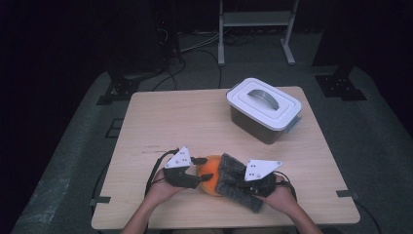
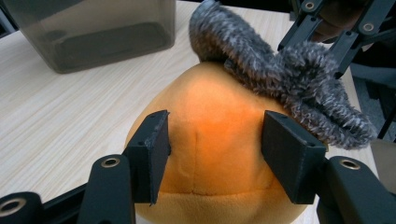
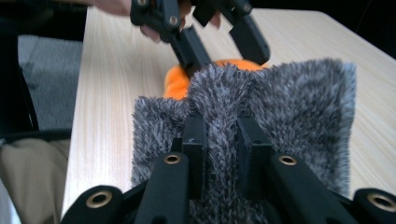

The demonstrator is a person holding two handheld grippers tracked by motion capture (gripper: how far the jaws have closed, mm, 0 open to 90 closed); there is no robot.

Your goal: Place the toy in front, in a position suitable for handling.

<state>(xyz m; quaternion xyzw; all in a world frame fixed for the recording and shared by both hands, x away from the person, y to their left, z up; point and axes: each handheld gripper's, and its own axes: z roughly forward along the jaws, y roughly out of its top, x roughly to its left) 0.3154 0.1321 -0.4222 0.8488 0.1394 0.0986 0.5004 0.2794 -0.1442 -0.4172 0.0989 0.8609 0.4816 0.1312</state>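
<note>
An orange plush toy (image 1: 210,169) lies near the table's front edge, and a grey fuzzy cloth (image 1: 230,168) is draped over its right side. My left gripper (image 1: 201,169) comes in from the left. In the left gripper view its pads press into both sides of the plush toy (image 2: 210,116), with the cloth (image 2: 280,70) hanging over the toy's far side. My right gripper (image 1: 239,183) is shut on a raised fold of the cloth (image 3: 299,107). In the right gripper view the toy (image 3: 175,81) peeks out beyond the cloth, under the left gripper (image 3: 224,46).
A smoky translucent box with a white handled lid (image 1: 263,109) stands at the back right of the wooden table (image 1: 170,122). In the left gripper view the box (image 2: 93,32) is behind the toy. Cables and a metal stand are on the floor beyond the table.
</note>
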